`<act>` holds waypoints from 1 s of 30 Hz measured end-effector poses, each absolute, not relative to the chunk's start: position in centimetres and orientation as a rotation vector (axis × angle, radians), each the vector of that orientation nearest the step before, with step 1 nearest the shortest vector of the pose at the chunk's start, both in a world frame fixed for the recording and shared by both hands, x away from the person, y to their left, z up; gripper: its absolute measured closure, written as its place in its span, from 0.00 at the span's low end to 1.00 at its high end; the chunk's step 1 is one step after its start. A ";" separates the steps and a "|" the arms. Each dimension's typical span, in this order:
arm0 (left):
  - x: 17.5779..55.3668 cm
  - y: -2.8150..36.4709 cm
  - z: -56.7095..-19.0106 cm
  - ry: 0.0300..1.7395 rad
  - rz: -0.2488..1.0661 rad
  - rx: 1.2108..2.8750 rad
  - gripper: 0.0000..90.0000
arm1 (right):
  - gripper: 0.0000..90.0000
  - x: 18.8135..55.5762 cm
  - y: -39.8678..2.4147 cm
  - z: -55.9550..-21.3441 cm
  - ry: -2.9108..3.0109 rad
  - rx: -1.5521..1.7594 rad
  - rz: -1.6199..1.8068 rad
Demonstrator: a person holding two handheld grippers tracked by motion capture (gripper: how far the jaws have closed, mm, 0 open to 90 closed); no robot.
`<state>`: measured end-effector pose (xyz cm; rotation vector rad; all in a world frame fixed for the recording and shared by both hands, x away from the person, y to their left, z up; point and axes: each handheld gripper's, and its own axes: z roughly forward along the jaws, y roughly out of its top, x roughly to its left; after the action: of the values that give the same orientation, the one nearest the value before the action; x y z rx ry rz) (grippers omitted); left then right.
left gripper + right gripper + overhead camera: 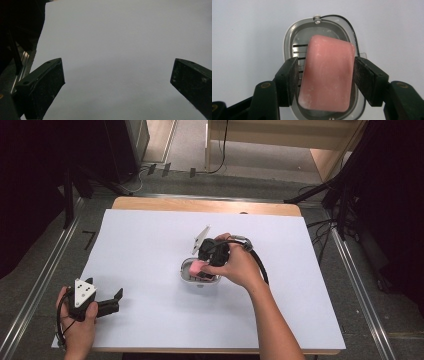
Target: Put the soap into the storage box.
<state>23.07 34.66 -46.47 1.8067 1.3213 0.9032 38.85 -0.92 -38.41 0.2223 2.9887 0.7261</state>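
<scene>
The right gripper [327, 75] pinches a pink, rounded rectangular bar of soap [327, 75] between its two black jaws, one pad pressed to each long side. The bar sits tilted just above, or partly in, a shallow oval soap dish of pale metal or plastic with a slotted drain floor [289, 42]; whether the bar touches the floor cannot be told. The dish rim runs close outside both jaws, leaving little room to either side.

In the high view the right gripper [204, 268] is at the centre of the frame, over the dish [186, 276], with the soap [196, 267] showing pink at its tip. White paper sheet [150, 245] lies bare all around the dish, with wide open room to every edge of the wooden table [200, 205].

The soap's surface is matte, with faint white scuffs and softened corners.

The right hand [240, 267] wraps the gripper body from the right, the forearm rising from the bottom centre of the frame, the gripper pointing down and to the left.

The left gripper [112, 301] rests at the lower left, near the sheet's front corner, held in the left hand [77, 322]. Its jaws stand spread wide with nothing between them, over bare white sheet [112, 50] in the left gripper view [117, 77].
</scene>
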 end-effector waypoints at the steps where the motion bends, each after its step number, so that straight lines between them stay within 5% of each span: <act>1: 23.1 34.7 -46.5 1.321 0.904 1.807 0.00 | 0.44 38.8 -1.0 -38.4 2.985 0.221 0.729; 30: 23.1 34.6 -46.5 1.323 0.910 1.808 0.00 | 0.34 36.8 -7.2 -39.5 2.932 0.416 0.825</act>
<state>23.06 34.61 -46.48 1.8081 1.3230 0.9097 36.77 -7.19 -39.49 0.4158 2.9315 0.8252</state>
